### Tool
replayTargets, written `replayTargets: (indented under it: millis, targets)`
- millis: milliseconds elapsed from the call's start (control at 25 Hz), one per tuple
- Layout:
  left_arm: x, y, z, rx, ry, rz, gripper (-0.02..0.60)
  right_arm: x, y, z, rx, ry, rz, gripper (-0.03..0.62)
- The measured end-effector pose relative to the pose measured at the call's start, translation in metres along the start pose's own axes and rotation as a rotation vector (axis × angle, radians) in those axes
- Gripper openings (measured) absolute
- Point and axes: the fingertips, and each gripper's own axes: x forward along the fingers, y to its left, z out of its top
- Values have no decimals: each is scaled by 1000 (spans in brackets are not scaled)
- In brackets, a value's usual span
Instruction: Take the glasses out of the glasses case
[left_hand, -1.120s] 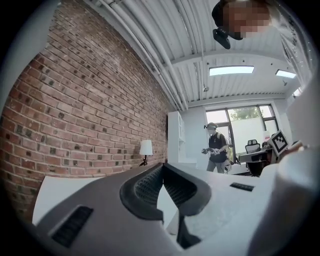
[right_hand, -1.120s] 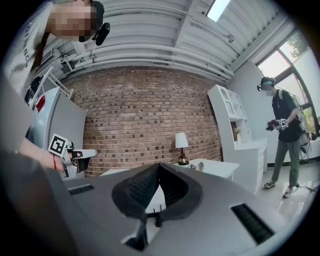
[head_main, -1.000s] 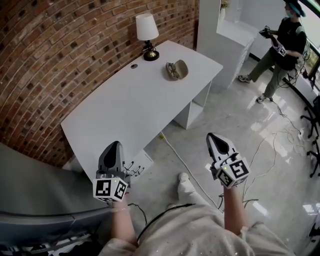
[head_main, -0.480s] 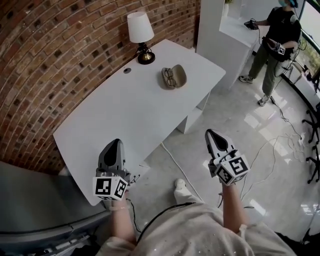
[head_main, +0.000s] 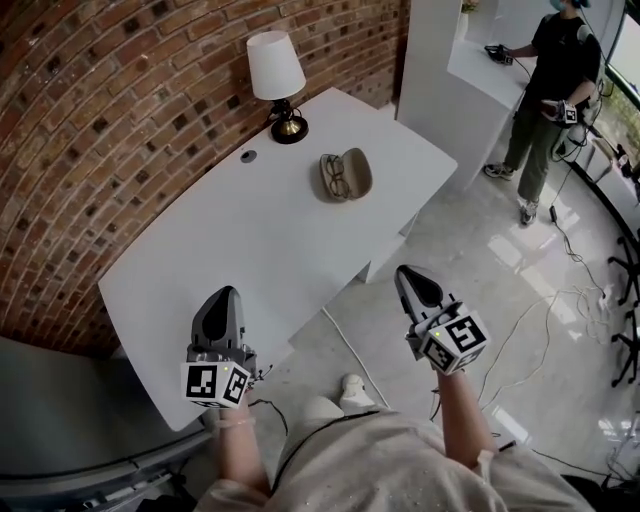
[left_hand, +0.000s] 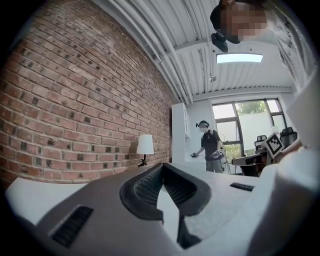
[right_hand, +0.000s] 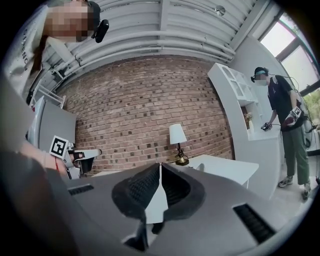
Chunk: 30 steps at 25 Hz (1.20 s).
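Left gripper (head_main: 222, 300) hung clenched and empty over the near edge of the desk (head_main: 230, 250). Right gripper (head_main: 410, 278), likewise closed on nothing, hung over the floor beside the desk. Well apart from both, the case (head_main: 359, 172) lay open toward the desk's far end, with the glasses (head_main: 334, 178) inside it. A lamp (head_main: 275, 72) stood near it by the brick wall.
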Motion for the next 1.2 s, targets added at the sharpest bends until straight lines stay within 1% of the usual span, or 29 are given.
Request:
replayTargets:
  millis: [120,240,360,480,680,760,880,1040,1200]
  targets:
    - [8,-4,-5,-1,7,-3,5,6,-12,-4,32,4,-7,5]
    - [14,-4,-11,8,27,-8,5,12,-16,-14,58,28,0,5]
    - [25,3,-13,13,37,-8,5,22,-22,-22,68,50,1,37]
    - [40,10,-20,4,43,-3,5,37,-32,-31,89,67,-7,41]
    - [78,22,-36,6,65,-28,5,72,-43,-41,96,99,-14,48]
    - [97,31,-36,-3,51,-24,5,89,-47,-41,88,114,-6,50]
    - [126,37,-38,0,45,-42,5,113,-55,-42,76,138,-2,54]
    - [159,42,-49,-12,66,-73,5,145,-69,-44,84,150,-32,66]
    - [190,43,-55,5,84,-116,5,172,-81,-48,99,166,-55,81]
